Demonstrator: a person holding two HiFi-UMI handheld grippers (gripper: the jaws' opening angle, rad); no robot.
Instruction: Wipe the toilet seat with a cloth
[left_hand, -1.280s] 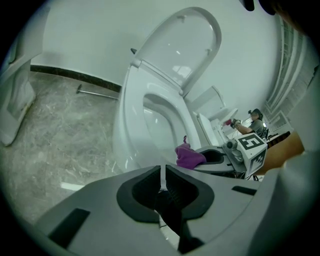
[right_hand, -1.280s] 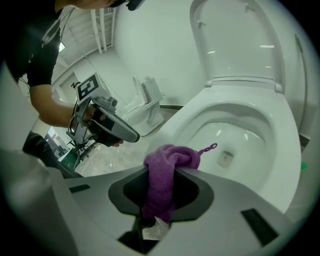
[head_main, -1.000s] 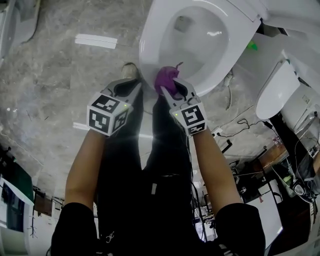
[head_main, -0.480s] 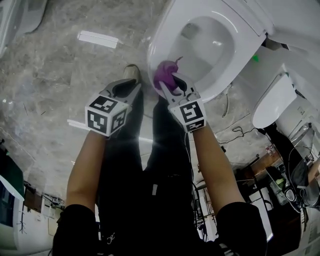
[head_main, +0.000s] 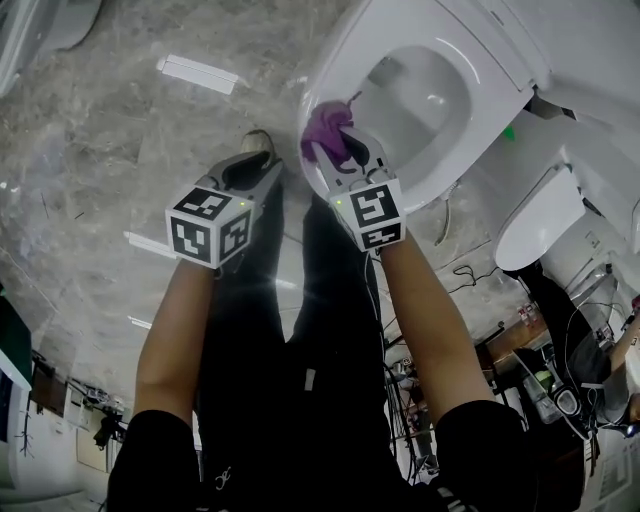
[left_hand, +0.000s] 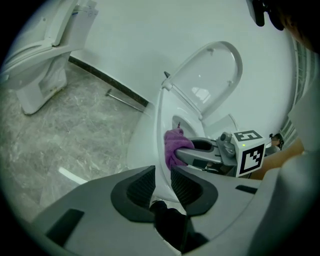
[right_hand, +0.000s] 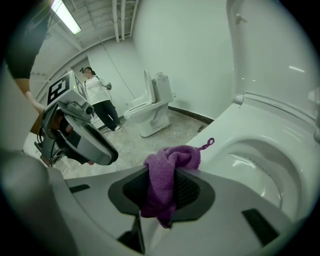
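Right gripper (head_main: 335, 160): clenched on the cloth, whose purple fabric fills the gap between its two dark pads in the right gripper view (right_hand: 162, 187)
Cloth (head_main: 325, 130): purple, bunched into a wad; it rests on the front edge of the toilet seat, at the rim's left side in the head view, with folds hanging down between the jaws (right_hand: 167, 165)
Cloth loop (right_hand: 210, 143): a small hanging loop sticks out from the wad towards the bowl
Toilet seat (head_main: 335, 75): white, down on the bowl, bare and glossy apart from the spot under the cloth
Lid (left_hand: 215, 75): raised, leaning back towards the white wall
Left gripper (head_main: 255, 165): released, jaws a narrow gap apart with nothing between them (left_hand: 161, 185); it hangs over the floor just left of the toilet, apart from seat and cloth
Arms: both bare forearms reach forward from black sleeves, the right one further towards the bowl
Floor (head_main: 120, 150): grey marbled stone; a shoe (head_main: 258, 143) shows just beyond the left gripper
Background: a second white toilet (right_hand: 152, 105) stands against the far wall, and a person (right_hand: 97, 95) stands beside it
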